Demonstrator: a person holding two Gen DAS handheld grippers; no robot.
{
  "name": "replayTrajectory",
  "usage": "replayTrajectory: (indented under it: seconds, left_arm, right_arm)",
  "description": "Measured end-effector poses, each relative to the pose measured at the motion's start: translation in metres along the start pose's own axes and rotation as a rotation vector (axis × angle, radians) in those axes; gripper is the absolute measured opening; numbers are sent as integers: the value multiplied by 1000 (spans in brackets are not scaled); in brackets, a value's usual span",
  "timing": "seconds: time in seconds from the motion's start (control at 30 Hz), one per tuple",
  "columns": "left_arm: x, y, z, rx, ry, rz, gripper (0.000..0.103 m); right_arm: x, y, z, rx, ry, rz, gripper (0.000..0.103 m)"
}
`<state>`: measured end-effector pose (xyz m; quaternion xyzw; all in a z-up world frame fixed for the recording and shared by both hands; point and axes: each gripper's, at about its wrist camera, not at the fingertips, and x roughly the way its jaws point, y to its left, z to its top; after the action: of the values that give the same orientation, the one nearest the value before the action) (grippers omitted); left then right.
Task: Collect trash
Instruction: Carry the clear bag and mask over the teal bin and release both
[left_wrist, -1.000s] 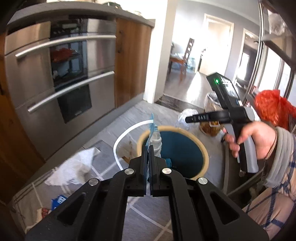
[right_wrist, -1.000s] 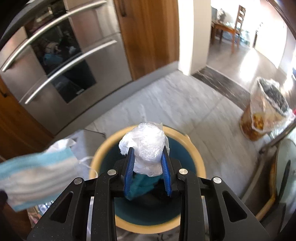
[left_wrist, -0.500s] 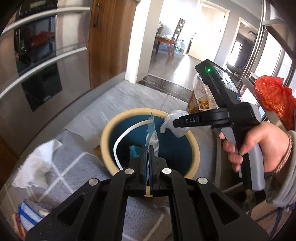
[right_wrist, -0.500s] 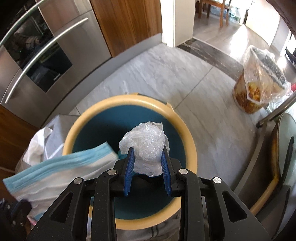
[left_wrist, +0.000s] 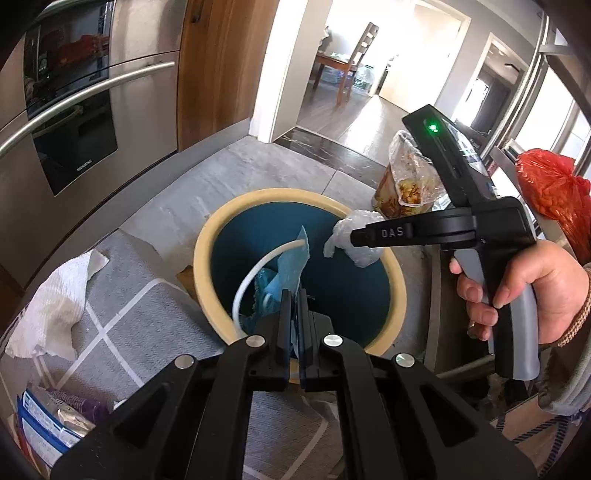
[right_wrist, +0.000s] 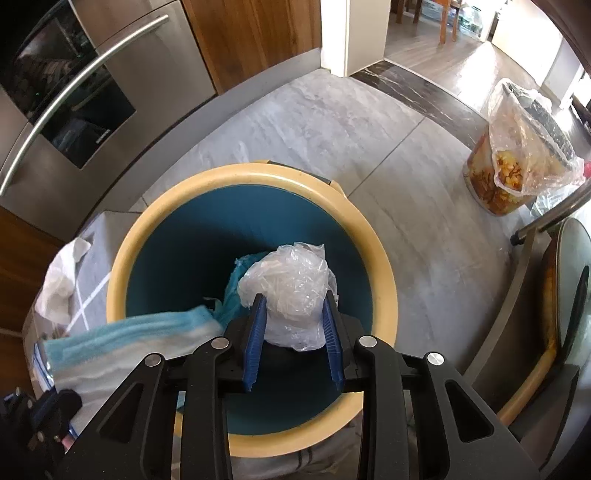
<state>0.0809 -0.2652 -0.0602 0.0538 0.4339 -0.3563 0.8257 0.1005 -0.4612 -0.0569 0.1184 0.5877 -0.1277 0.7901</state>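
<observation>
A blue bin with a cream rim (left_wrist: 207, 243) (right_wrist: 258, 173) stands on the floor. My left gripper (left_wrist: 293, 295) is shut on a blue face mask (left_wrist: 291, 258) with a white ear loop, held over the bin's near rim; the mask also shows in the right wrist view (right_wrist: 122, 336). My right gripper (right_wrist: 293, 299) is shut on a crumpled clear plastic bag (right_wrist: 291, 288) above the bin's opening; the bag also shows in the left wrist view (left_wrist: 351, 240). Blue trash (right_wrist: 232, 291) lies inside the bin.
A white paper towel (left_wrist: 51, 306) lies on a grey checked cloth (left_wrist: 147, 314) left of the bin, with packets (left_wrist: 48, 417) nearer. A clear-bagged food-waste bin (right_wrist: 513, 177) stands at right. An oven front (left_wrist: 74, 122) is at left, an orange bag (left_wrist: 550, 188) at right.
Both grippers have moved forward and down over the bin. The plastic bag and the mask now hang above its opening, and both are still held.
</observation>
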Motion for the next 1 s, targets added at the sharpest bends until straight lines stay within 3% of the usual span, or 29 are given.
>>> replayTrajectory:
  seconds: [0.3, 0.37, 0.43, 0.5, 0.57, 0.67, 0.73, 1.0]
  left_arm:
    - [1, 5, -2, 14, 16, 30, 3]
    - [1, 6, -2, 11, 20, 30, 12]
    - [-1, 7, -2, 5, 10, 36, 27]
    - [-4, 7, -1, -1, -6, 36, 35]
    - [-7, 7, 0, -2, -19, 34, 35]
    - [-12, 8, 1, 7, -31, 52, 38]
    - [-16, 9, 0, 4, -39, 64, 49]
    - [-40, 35, -8, -35, -71, 121, 73]
  right_arm:
    - [0, 1, -1, -3, 1, 1, 31]
    - [-2, 2, 0, -12, 0, 0, 32]
    - [-3, 3, 0, -17, -8, -1, 36]
    - [-5, 3, 1, -16, -21, 3, 40]
    - [-6, 4, 2, -11, -25, 8, 42]
    - [-9, 7, 4, -3, -34, 22, 52]
    - [-14, 12, 5, -15, -54, 23, 61]
    - [-48, 41, 10, -40, -151, 113, 92]
